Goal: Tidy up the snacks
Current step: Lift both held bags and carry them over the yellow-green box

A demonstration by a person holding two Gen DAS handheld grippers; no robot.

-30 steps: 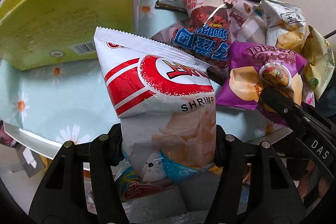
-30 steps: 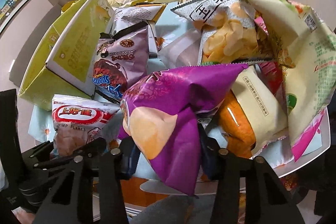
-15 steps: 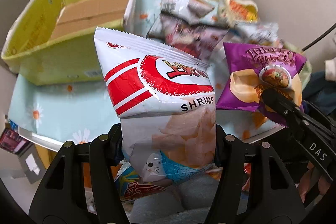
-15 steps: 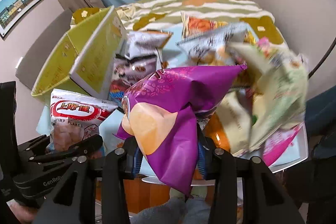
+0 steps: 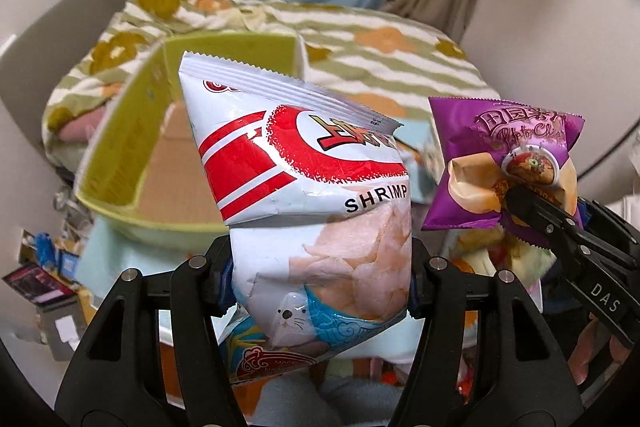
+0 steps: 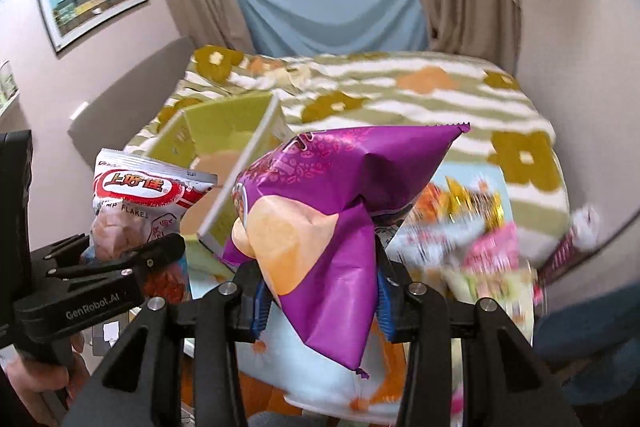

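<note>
The bed (image 6: 420,99), under a green-striped flowered cover, is lying well beyond both sets of fingers, and the table (image 6: 320,379) with its pale blue daisy cloth is sitting below and just ahead of them. The green box (image 5: 132,147), open-topped with a bare cardboard floor, is standing ahead of the left gripper (image 5: 320,267) and slightly to its left; in the right wrist view it is sitting ahead and to the left of the right gripper (image 6: 320,291). A blurred pile of loose snack packets (image 6: 472,239) is lying on the table ahead and to the right of the right fingers. The left fingers are closing narrowly on the lower half of the shrimp chips bag (image 5: 304,195), which is hanging clear of the table, upright between them. The right fingers are likewise pinching the waist of the purple potato chips bag (image 6: 320,219), held aloft just beside the other bag. Judged step: carrying both bags to the box. Recommended practice: bring one bag over the opening at a time, the left first as the nearer, lower it until its bottom edge is inside the walls, then part the fingers; keep the grip light, since both bags are air-filled and crush easily, and keep the two grippers apart over the opening.
</note>
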